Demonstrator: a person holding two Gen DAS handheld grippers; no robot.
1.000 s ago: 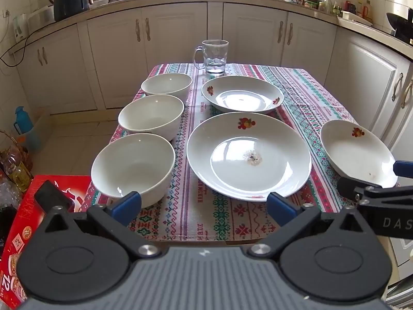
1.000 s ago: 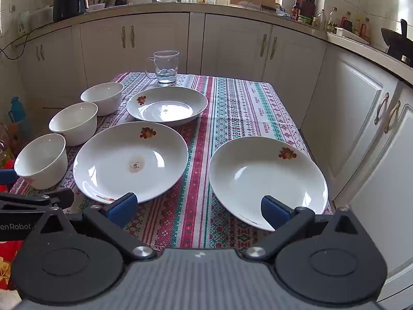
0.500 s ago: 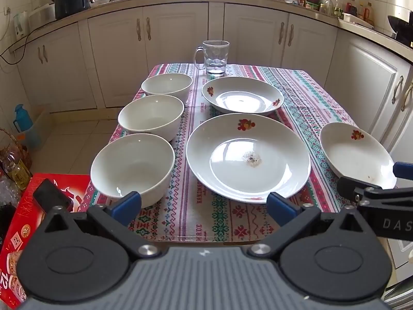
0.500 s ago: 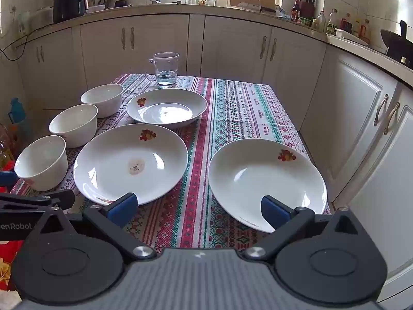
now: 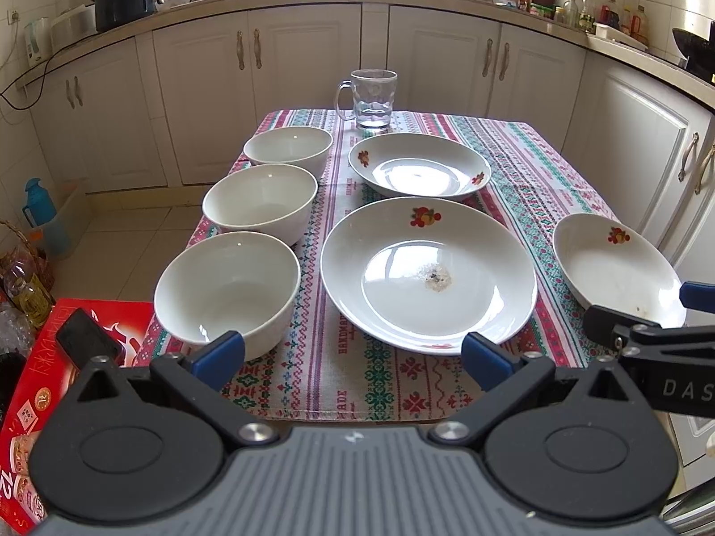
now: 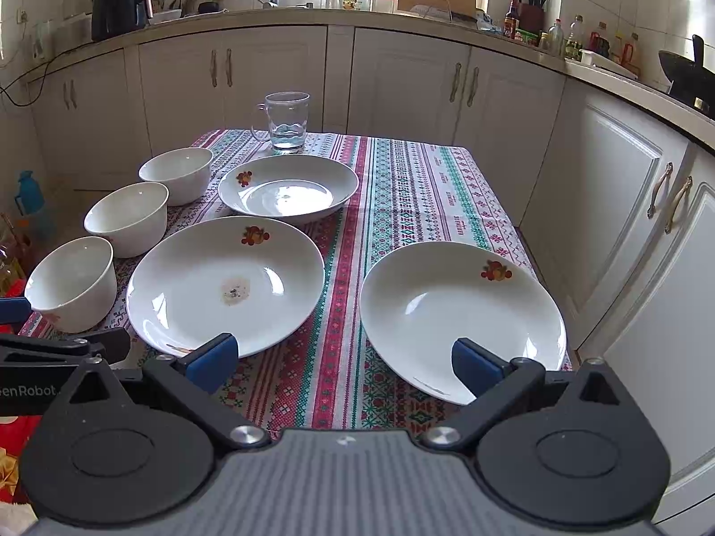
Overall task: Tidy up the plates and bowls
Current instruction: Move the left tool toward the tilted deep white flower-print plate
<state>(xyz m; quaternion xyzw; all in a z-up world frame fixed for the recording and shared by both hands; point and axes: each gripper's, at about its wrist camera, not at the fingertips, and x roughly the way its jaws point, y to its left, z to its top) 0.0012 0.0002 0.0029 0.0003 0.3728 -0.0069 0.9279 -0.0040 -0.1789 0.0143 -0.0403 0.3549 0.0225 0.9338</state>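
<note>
Three white bowls line the table's left edge in a row: near bowl (image 5: 228, 288), middle bowl (image 5: 260, 202), far bowl (image 5: 288, 151), each close to the next; whether they touch, I can't tell. Right of them, two plates one behind the other: big plate (image 5: 428, 273) with a fruit print and a small dirty speck at its centre, and behind it a deep plate (image 5: 419, 164) with two fruit prints, rims nearly meeting. A third plate (image 6: 460, 312), one fruit print, sits apart at the near right edge of the table, its rim hanging a bit past the cloth edge.

My left gripper (image 5: 351, 355) hangs off the near table edge, jaws spread wide, nothing between them, blue fingertips (image 5: 219, 350) in line with the near bowl and the big plate's near rim. My right gripper (image 6: 342, 359) also spread wide, empty, one blue pad overlapping the third plate's near rim in view; contact unclear.

All sits on a striped embroidered tablecloth (image 6: 420, 183). Glass mug (image 5: 373, 98) with a little water at the far end. Red box (image 5: 31, 384) on the floor left of the table. White cabinets (image 5: 304, 58) behind.
</note>
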